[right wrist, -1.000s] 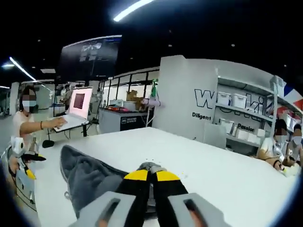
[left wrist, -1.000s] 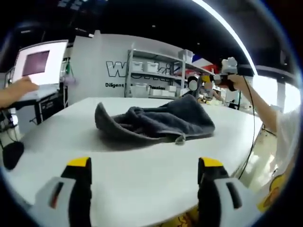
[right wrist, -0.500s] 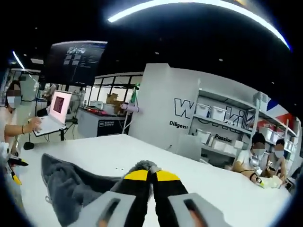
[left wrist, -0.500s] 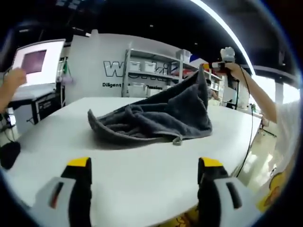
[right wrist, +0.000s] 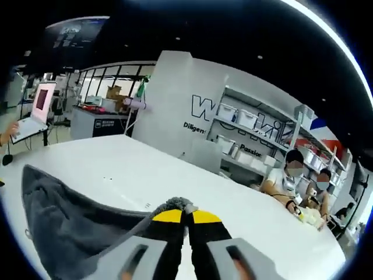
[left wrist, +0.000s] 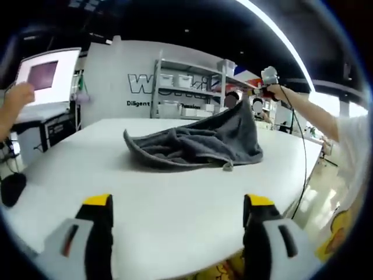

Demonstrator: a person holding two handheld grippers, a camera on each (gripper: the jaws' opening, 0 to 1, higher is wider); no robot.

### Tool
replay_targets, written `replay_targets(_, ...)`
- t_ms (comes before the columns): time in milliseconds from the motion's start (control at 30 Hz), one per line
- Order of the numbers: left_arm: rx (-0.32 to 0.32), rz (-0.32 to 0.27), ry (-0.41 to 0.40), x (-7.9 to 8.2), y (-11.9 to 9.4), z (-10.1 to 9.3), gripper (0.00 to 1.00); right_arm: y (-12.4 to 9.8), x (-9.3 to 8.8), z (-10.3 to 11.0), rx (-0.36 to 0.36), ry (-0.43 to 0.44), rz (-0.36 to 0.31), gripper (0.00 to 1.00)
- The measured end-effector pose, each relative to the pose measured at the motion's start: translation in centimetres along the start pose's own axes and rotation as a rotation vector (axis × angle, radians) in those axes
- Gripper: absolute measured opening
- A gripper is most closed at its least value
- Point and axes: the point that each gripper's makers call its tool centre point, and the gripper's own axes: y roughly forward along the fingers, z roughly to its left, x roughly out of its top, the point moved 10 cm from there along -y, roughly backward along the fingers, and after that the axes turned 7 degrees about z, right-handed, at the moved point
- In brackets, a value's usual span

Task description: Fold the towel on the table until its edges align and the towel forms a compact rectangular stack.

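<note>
A lab or workshop hall: metal shelving (left wrist: 189, 87) stacked with storage bins, a lettered partition wall (right wrist: 175, 99), laptop (left wrist: 44, 79) workstations, seated people (right wrist: 288, 181) and big white tables (left wrist: 175, 192) under strip lights.

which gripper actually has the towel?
The right gripper: shut on a corner of the grey towel, lifting it. The left gripper is open, short of it.
</note>
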Motion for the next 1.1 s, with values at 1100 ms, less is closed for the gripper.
replay_targets(1100, -0.008, 0.001, -0.006, -0.1, -0.2, 0.2, 0.97, 3.1, -4.4, 1.2, 0.065, 0.072, 0.034, 0.17)
